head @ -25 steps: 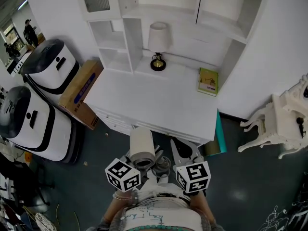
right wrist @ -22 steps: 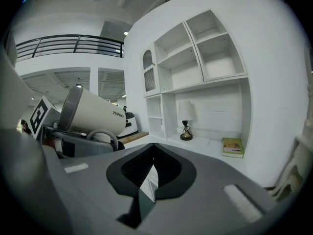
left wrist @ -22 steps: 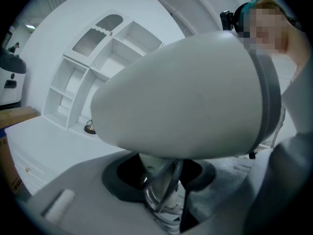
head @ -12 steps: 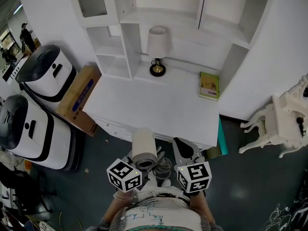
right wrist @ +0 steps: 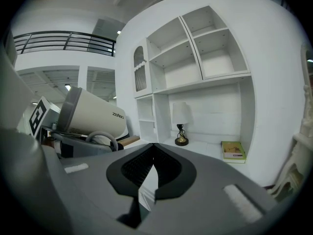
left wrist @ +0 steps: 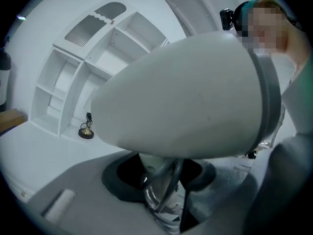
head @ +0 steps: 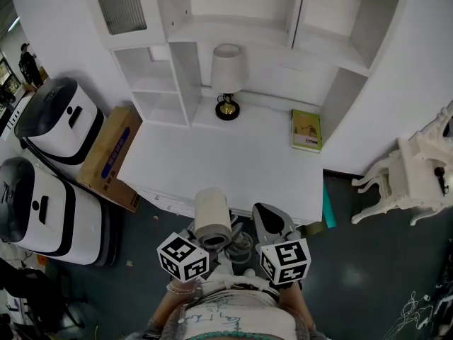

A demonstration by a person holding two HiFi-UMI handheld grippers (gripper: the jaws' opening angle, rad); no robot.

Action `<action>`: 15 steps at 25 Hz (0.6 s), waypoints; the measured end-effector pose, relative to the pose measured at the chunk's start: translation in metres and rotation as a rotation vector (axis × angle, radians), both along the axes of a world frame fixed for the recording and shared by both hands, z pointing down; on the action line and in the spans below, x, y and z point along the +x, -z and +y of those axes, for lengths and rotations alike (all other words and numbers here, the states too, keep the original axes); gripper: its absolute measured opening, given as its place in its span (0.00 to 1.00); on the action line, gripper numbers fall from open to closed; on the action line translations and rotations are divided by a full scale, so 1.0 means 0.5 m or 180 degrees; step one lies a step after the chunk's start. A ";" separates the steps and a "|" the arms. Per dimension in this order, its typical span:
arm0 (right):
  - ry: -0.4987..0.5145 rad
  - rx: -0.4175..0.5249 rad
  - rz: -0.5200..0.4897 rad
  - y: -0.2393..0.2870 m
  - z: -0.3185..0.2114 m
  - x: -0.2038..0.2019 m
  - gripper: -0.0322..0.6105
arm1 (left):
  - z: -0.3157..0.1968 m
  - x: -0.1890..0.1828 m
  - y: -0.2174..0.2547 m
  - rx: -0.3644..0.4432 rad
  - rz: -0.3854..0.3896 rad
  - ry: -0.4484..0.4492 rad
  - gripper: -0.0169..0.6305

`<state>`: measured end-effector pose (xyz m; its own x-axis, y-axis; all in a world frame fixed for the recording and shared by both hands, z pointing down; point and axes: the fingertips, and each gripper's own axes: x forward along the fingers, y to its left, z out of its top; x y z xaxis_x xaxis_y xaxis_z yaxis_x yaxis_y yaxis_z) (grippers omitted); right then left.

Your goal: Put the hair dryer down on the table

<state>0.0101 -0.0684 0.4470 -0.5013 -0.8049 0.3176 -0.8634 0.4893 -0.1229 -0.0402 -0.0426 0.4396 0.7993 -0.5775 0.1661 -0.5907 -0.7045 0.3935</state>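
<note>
Hanging clamped by its handle in the left claw (left wrist: pixel 159 177), the cream barrel-shaped hair dryer (head: pixel 212 214) is near the white table's (head: pixel 233 163) front edge. The right claw (right wrist: pixel 153 153) is closed on nothing. Best carry the dryer forward over bare tabletop, lower it gently, then release.

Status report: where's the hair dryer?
Left hand-held gripper shut on hair dryer, not yet on table. Right hand-held gripper shut, empty. Lamp, book at table's back.
</note>
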 end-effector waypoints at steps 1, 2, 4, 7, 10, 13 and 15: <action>-0.0011 -0.0001 0.0006 -0.001 -0.006 -0.003 0.09 | -0.007 -0.002 -0.002 -0.0004 -0.0005 -0.0021 0.29; -0.0022 -0.0003 0.0014 -0.002 -0.012 -0.005 0.09 | -0.014 -0.004 -0.003 -0.0007 -0.0004 -0.0037 0.29; -0.0041 -0.0010 0.0031 -0.003 -0.022 -0.012 0.09 | -0.027 -0.011 -0.004 -0.0012 0.0009 -0.0065 0.29; -0.0080 -0.0008 0.0042 -0.003 -0.036 -0.022 0.09 | -0.042 -0.022 -0.004 -0.0006 0.0029 -0.0104 0.29; -0.0124 0.0009 0.0043 -0.002 -0.049 -0.027 0.09 | -0.056 -0.029 -0.005 0.0003 0.0032 -0.0137 0.29; -0.0161 0.0031 0.0041 0.000 -0.063 -0.036 0.09 | -0.070 -0.040 -0.003 0.0021 0.0042 -0.0160 0.29; -0.0185 0.0038 0.0041 0.002 -0.070 -0.044 0.09 | -0.078 -0.050 -0.001 0.0031 0.0047 -0.0172 0.29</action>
